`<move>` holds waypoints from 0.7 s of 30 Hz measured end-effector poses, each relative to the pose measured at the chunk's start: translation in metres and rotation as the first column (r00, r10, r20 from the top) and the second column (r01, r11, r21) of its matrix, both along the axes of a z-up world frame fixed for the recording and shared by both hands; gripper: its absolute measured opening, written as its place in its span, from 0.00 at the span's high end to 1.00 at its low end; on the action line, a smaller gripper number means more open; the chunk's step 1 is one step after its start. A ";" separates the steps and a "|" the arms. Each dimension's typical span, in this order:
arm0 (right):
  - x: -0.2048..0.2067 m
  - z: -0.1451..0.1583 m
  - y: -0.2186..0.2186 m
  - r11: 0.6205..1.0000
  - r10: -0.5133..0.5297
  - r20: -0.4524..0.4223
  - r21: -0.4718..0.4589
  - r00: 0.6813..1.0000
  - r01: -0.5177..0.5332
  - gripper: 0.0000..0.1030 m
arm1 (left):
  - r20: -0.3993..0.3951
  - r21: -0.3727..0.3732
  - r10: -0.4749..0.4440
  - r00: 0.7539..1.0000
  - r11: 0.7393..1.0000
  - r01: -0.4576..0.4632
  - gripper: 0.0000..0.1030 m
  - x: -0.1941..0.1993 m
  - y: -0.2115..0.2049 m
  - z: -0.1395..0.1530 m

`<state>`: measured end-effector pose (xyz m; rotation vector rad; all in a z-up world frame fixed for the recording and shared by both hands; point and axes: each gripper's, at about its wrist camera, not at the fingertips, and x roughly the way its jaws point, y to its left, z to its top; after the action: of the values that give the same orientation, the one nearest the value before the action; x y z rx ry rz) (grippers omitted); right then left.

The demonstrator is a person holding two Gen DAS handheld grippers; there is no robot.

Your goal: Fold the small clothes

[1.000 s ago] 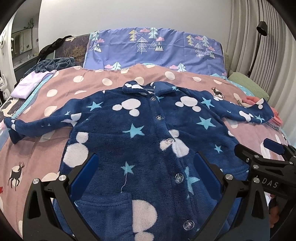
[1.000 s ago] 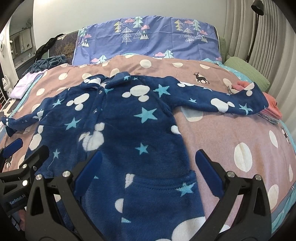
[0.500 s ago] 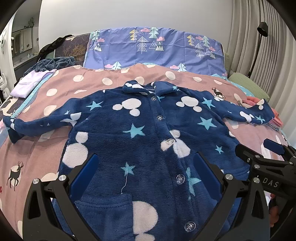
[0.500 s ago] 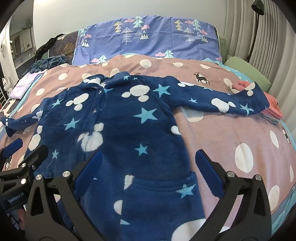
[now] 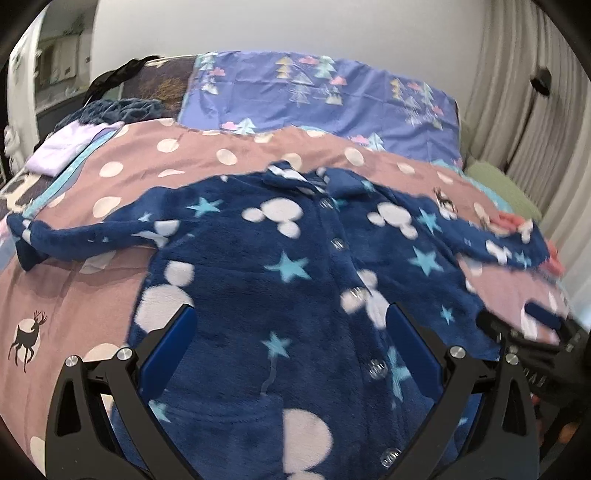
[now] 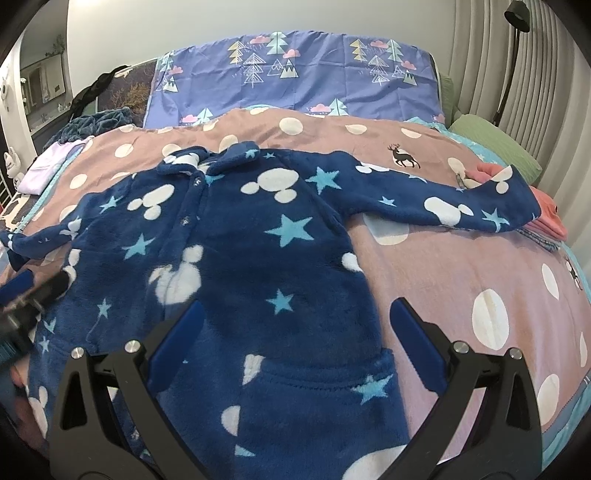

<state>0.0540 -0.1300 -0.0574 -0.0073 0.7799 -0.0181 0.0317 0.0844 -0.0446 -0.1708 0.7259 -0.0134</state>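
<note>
A navy fleece button-up garment (image 5: 288,280) (image 6: 236,258) with white mouse heads and light blue stars lies flat, front up, on the bed, both sleeves spread sideways. My left gripper (image 5: 290,328) hovers open over its lower front near the button row, nothing between the blue pads. My right gripper (image 6: 295,325) hovers open over the garment's right side above a pocket seam. Each gripper appears in the other view: the right gripper (image 5: 532,332) at the right edge, the left gripper (image 6: 26,295) at the left edge, blurred.
The garment rests on a pink dotted blanket (image 6: 443,280) with deer prints. A purple tree-print pillow (image 6: 295,74) lies at the head. Folded pink clothes (image 6: 546,210) sit under the right cuff, a lilac item (image 5: 62,147) at far left. Curtains and a lamp (image 6: 517,14) stand right.
The left wrist view has swung left and tilted, with motion blur. The right gripper has barely moved. The garment lies as before.
</note>
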 end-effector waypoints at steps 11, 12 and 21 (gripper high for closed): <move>0.011 -0.014 -0.014 0.999 -0.040 -0.034 -0.002 0.999 0.040 0.02 | -0.260 -0.251 0.601 0.756 0.714 -0.653 0.05 0.042 0.244 -0.027; 0.011 -0.015 -0.015 0.999 -0.041 -0.037 -0.001 0.998 0.041 0.02 | -0.286 -0.274 0.659 0.695 0.639 -0.719 0.05 0.039 0.268 -0.033; 0.024 -0.030 -0.024 0.997 -0.078 -0.079 0.000 0.994 0.078 0.02 | -0.399 -0.369 0.774 0.492 0.356 -0.859 0.08 0.058 0.400 -0.077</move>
<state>0.0780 -0.1545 -0.0870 0.0253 0.8590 -0.0914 0.0896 0.4841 -0.1213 -1.1049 0.7079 0.8153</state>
